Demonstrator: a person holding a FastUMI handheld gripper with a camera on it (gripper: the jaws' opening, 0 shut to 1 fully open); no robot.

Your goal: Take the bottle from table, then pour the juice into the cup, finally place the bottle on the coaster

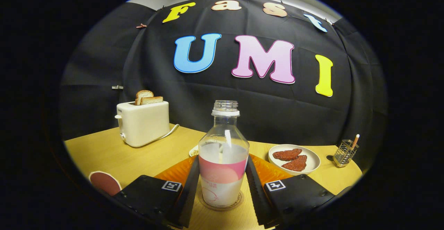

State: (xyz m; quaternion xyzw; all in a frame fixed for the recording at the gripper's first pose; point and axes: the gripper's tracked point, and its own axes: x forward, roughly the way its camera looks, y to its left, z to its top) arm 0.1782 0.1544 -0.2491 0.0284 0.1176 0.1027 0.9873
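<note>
A clear plastic bottle (pixel 223 160) with no cap, a pink label and whitish juice up to about its middle stands upright on a round wooden coaster (pixel 239 201). My gripper (pixel 222 159) holds it between the fingers, and both fingers (pixel 191 185) lie against its sides, so the gripper is shut on it. Left of the gripper body, a white-rimmed cup (pixel 104 183) with a reddish inside shows in part. An orange mat (pixel 173 171) lies under and behind the fingers.
A cream toaster (pixel 144 122) with two bread slices stands at the back left, its cord trailing right. A white plate (pixel 294 159) with two dark red pieces sits beyond the right finger. A wire holder (pixel 345 152) with a stick stands at the table's right end.
</note>
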